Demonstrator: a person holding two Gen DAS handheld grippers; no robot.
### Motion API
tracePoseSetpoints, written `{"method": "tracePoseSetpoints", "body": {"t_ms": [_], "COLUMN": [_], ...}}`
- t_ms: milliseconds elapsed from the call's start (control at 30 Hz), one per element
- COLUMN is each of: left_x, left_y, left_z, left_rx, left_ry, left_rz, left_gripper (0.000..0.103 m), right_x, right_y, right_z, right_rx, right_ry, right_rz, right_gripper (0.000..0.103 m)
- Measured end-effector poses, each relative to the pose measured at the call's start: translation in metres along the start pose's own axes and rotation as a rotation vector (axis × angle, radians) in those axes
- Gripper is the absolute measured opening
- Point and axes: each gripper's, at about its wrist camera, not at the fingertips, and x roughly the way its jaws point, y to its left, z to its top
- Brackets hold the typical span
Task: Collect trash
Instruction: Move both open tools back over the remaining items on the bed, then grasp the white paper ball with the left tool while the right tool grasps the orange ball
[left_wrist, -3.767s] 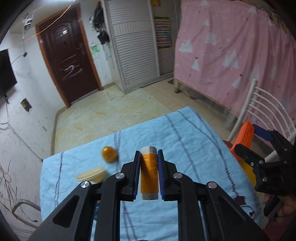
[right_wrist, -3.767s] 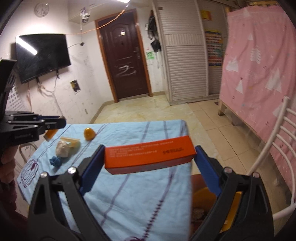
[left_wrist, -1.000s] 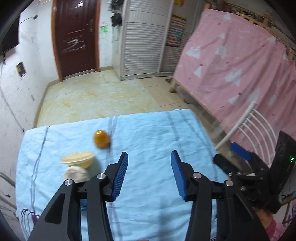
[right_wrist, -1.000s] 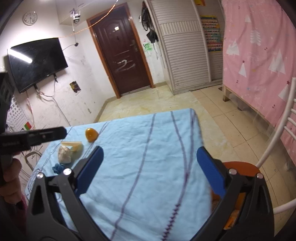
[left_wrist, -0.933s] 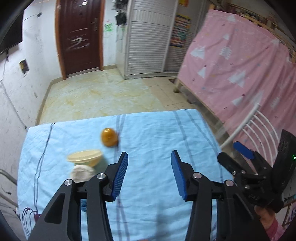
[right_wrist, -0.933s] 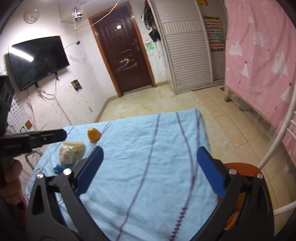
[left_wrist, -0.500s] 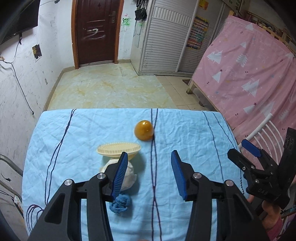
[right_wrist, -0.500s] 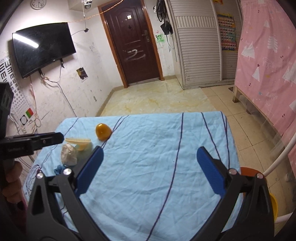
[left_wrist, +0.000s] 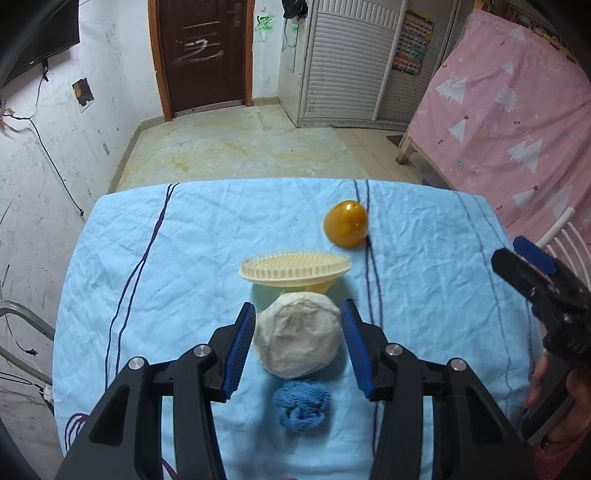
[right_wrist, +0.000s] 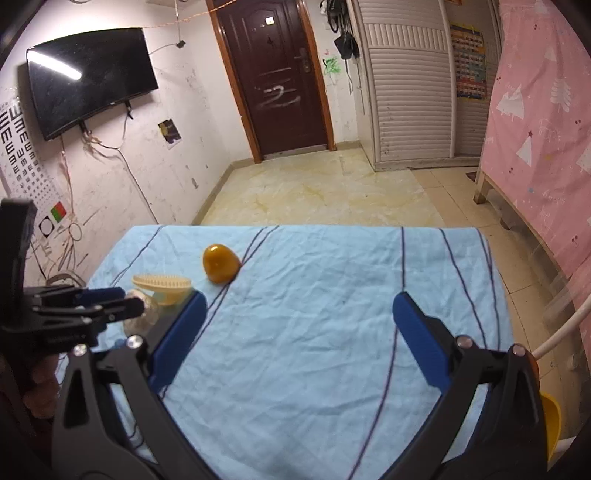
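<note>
Straddling a white crumpled wad (left_wrist: 299, 338), the left tongs (left_wrist: 299, 341) stand apart, pads clear of it on both sides. A blue fuzzy ball (left_wrist: 301, 404) lies just nearer, a cream brush (left_wrist: 293, 269) and an orange egg-shaped piece (left_wrist: 346, 223) beyond, all on the blue-clothed counter (left_wrist: 184, 258). From the right wrist, the right tongs (right_wrist: 295, 332) gape wide over bare cloth, holding nothing.

Even indoor light, perhaps from overhead; glare streaks the black wall-mounted television screen (right_wrist: 92, 81). Fisheye bending and dark vignetting grow away from it.
</note>
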Motion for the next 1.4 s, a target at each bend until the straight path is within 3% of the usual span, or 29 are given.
{"method": "tracePoseSetpoints", "body": {"t_ms": [267, 600, 700, 733, 800, 967, 1167, 1400], "left_x": [0.007, 0.029, 0.034, 0.034, 0.034, 0.034, 0.032, 0.024], "left_y": [-0.001, 0.012, 0.012, 0.011, 0.011, 0.004, 0.002, 0.001], "left_z": [-0.002, -0.003, -0.005, -0.005, -0.005, -0.007, -0.008, -0.013], "left_rx": [0.053, 0.015, 0.022, 0.026, 0.029, 0.048, 0.042, 0.044], "left_ry": [-0.013, 0.037, 0.043, 0.042, 0.039, 0.022, 0.023, 0.018], "left_rz": [-0.024, -0.145, -0.147, -0.145, -0.144, -0.134, -0.136, -0.136], "left_gripper": [0.043, 0.046, 0.045, 0.045, 0.044, 0.043, 0.043, 0.043], "right_x": [0.046, 0.097, 0.105, 0.107, 0.113, 0.124, 0.122, 0.109], "right_y": [0.022, 0.059, 0.07, 0.073, 0.077, 0.082, 0.092, 0.097], "right_z": [0.016, 0.028, 0.03, 0.03, 0.03, 0.028, 0.027, 0.026], "right_rx": [-0.013, -0.085, -0.112, -0.12, -0.132, -0.143, -0.162, -0.168], "right_ry": [0.057, 0.118, 0.126, 0.126, 0.14, 0.163, 0.174, 0.145], "right_rz": [-0.005, 0.027, 0.03, 0.028, 0.024, 0.003, 0.03, 0.041], "right_gripper": [0.097, 0.097, 0.096, 0.094, 0.078, 0.066, 0.039, 0.039]}}
